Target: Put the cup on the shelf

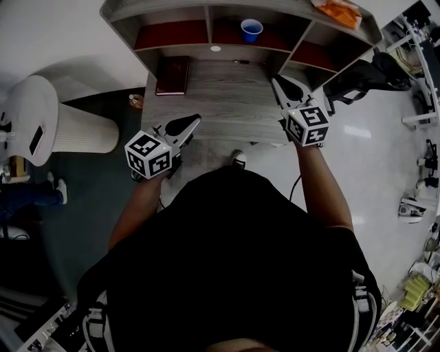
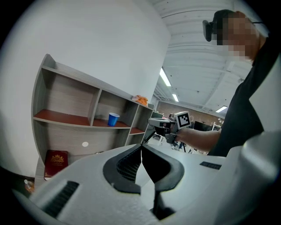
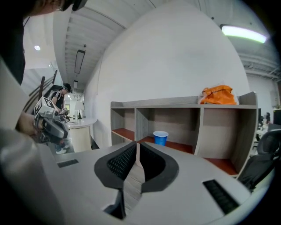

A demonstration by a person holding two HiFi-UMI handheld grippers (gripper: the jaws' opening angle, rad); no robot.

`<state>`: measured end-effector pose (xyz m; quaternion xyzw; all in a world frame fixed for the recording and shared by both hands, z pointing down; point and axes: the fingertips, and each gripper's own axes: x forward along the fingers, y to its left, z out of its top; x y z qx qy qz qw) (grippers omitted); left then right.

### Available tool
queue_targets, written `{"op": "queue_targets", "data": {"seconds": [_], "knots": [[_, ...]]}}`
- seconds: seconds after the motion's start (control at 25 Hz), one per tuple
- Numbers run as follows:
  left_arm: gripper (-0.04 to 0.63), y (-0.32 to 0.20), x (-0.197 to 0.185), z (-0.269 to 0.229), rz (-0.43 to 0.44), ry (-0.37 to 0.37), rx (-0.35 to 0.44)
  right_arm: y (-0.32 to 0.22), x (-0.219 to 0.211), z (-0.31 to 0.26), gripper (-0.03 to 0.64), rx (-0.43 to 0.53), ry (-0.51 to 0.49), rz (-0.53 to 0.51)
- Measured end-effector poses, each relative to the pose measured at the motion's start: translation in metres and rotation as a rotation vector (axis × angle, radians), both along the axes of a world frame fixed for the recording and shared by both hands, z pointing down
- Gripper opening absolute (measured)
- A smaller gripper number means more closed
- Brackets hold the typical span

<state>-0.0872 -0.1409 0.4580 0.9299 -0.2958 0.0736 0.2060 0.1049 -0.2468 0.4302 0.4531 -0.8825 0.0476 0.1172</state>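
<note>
Black ribbed pads line the right gripper (image 3: 137, 143), a white plastic two-jaw tool with a marker cube. Its jaws stand closed, tips all but meeting, with nothing between them. In the head view the right gripper (image 1: 277, 81) hangs over the right end of a grey wood-grain desk top (image 1: 220, 96), pointing at the shelf. The left gripper (image 2: 141, 145) is the same make. Its jaws are closed tip to tip and it holds nothing. From above, it (image 1: 198, 118) sits at the desk's near edge, well apart from the right one.

Beyond both stands the grey wood-grain shelf unit (image 1: 208, 20) with red-brown boards, at the back of the desk. The small blue plastic cup (image 1: 251, 29) stands upright on the board of the middle compartment, clear of both grippers; the right gripper view shows the cup (image 3: 160, 137) just past its jaw tips.

A dark red hardback book (image 1: 172, 75) lies flat on the desk's left side. A crumpled orange bag (image 1: 338, 10) rests on top of the shelf unit, at its right end.
</note>
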Motion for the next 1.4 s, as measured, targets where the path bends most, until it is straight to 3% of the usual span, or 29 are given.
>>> {"op": "queue_targets", "data": {"seconds": [0.68, 1.4], "knots": [[0.018, 0.027, -0.001, -0.006, 0.046, -0.009, 0.019, 0.047, 0.002, -0.014, 0.008, 0.022, 0.014, 0.015], [0.018, 0.045, -0.03, -0.003, 0.01, 0.003, 0.012, 0.076, -0.022, -0.012, 0.008, 0.003, -0.029, -0.001]]}}
